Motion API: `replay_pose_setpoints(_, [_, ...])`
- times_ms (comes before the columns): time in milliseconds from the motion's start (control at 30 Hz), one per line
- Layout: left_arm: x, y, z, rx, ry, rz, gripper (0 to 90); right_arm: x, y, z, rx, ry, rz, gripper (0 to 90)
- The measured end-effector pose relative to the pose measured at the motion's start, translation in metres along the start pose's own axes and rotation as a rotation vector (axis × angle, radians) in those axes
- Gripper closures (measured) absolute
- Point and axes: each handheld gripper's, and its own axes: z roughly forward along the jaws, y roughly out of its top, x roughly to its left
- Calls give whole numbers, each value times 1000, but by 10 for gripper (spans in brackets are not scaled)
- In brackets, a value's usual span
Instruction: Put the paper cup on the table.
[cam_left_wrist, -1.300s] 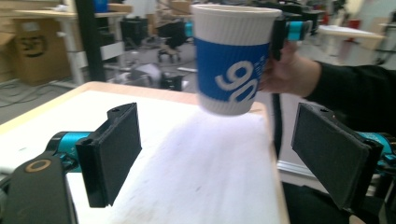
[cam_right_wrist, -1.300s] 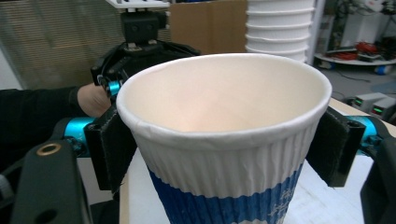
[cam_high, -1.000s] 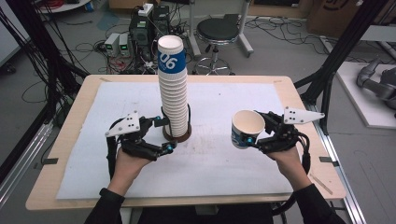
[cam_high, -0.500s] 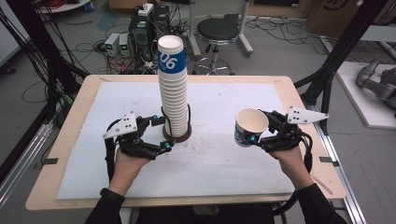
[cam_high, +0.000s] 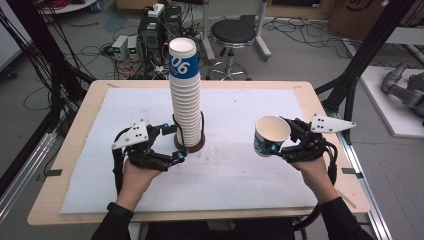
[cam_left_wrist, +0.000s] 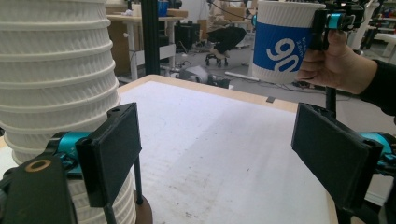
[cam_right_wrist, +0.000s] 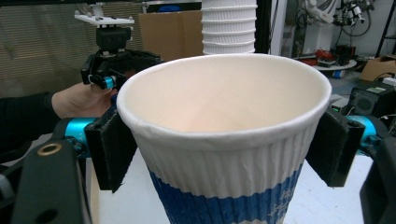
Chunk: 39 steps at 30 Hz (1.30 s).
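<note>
My right tongs (cam_high: 278, 141) clamp paper cup (cam_high: 270, 135) above worktop (cam_high: 90, 110); my left tongs (cam_high: 176, 142) open, empty, beside cup stack (cam_high: 185, 95).

A white "06" stands on the blue band of the top cup (cam_high: 182, 62) and the held cup (cam_left_wrist: 282, 44).

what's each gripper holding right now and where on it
The right gripper holds a single paper cup by its ribbed side wall below the rim. The left gripper holds nothing, open beside the cup stack.
</note>
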Motion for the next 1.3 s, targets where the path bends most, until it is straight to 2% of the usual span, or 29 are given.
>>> replay_pose_setpoints(133, [-1,0,-1,4,2,3,157,0,0,-3,-1,-10,1,207])
replay_pose_setpoints(267, [-1,-1,-6,-12,6,10,157,-2,0,-5,3,-26,6,207])
replay_pose_setpoints(700, [-1,-9,-20,15,39,11,159,-11,-1,-7,6,-77,10,207])
replay_pose_setpoints(867, [-2,-13,-24,14,36,9,159,-18,-2,-8,11,-105,19,206])
replay_pose_setpoints(1100, [-1,-14,-34,-9,79,27,159,-32,-5,-9,19,-142,37,205])
replay_pose_setpoints(1233, [-1,-17,-35,31,147,73,159,-42,-7,-10,20,-157,60,206])
replay_pose_setpoints(1300, [0,-19,-35,28,154,70,159,-45,-8,-10,16,-169,62,206])
